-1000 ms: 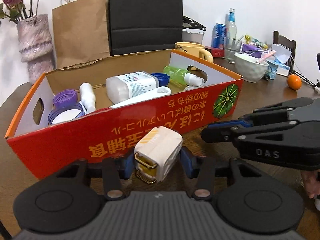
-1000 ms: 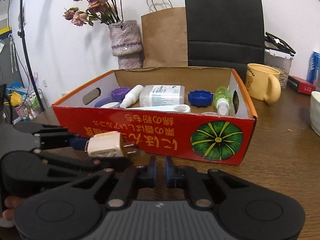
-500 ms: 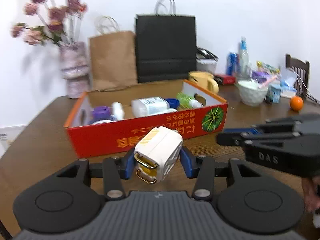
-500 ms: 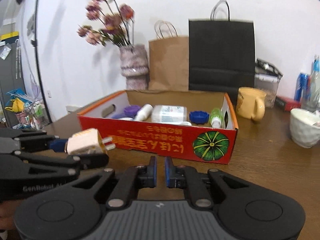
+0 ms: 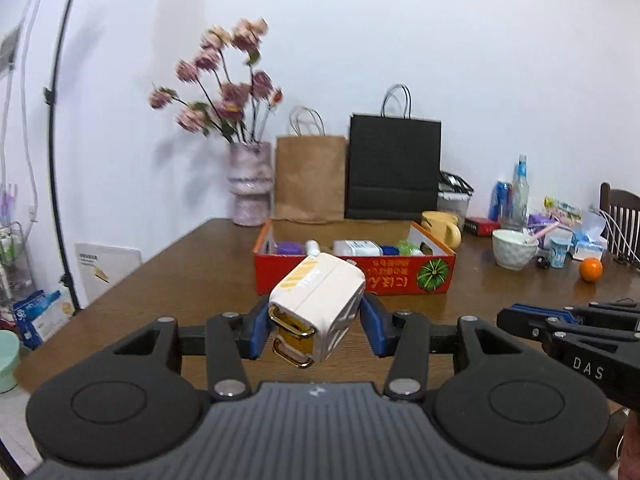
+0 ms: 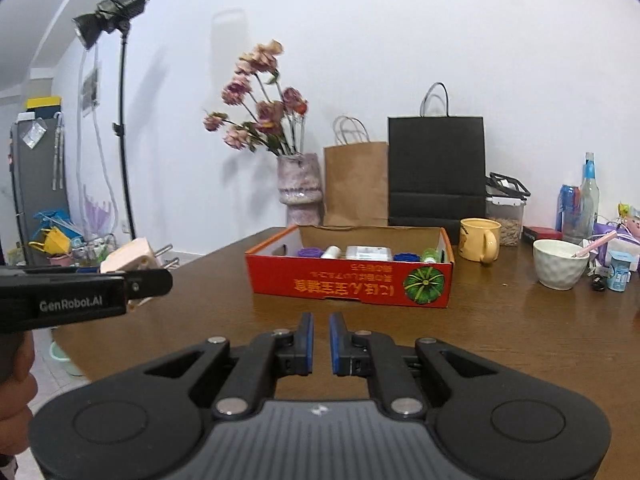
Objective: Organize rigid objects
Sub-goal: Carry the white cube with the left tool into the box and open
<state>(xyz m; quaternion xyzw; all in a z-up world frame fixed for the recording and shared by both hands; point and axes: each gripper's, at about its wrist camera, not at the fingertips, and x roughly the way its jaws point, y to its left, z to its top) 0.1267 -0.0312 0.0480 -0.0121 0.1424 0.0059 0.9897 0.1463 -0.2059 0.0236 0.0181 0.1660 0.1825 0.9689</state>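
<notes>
Progress, as far as I can judge: the red box [image 6: 348, 280] on the table [image 6: 520, 340] already has several items in it, i.e. a purple jar [image 6: 310, 252], a white bottle [image 6: 332, 252], a labelled bottle [image 6: 368, 253], a blue cap [image 6: 405, 257] and a green bottle [image 6: 430, 256]. So I reckon most of the sorting is done. What's left: the white plug adapter [image 5: 316, 300], which isn't in the box yet. I've got it in the left gripper [image 5: 314, 326], held up in the air, well apart from the box and short of its front wall.

Fingers, left: blue pads [image 5: 256, 330] set fairly wide, w/ the adapter clamped between them. The left pad touches the adapter's side; the right pad looks pressed on the other side, but the body hides the contact. Adapter sits tilted, gold prongs pointing back toward the cam. From the right wrist view I see the same adapter [image 6: 130, 256] sticking out past the left gripper's tip, prongs to the right.

Fingers, right: right gripper [image 6: 321, 344] is empty, pads nearly together w/ only a narrow gap, touching nothing. It hovers over the table, aimed at the box front.

Other stuff on the far right, e.g. yellow mug [image 6: 480, 239], white bowl [image 6: 560, 264], orange [image 5: 591, 270]; can't tell if any of those are meant for the box.
</notes>
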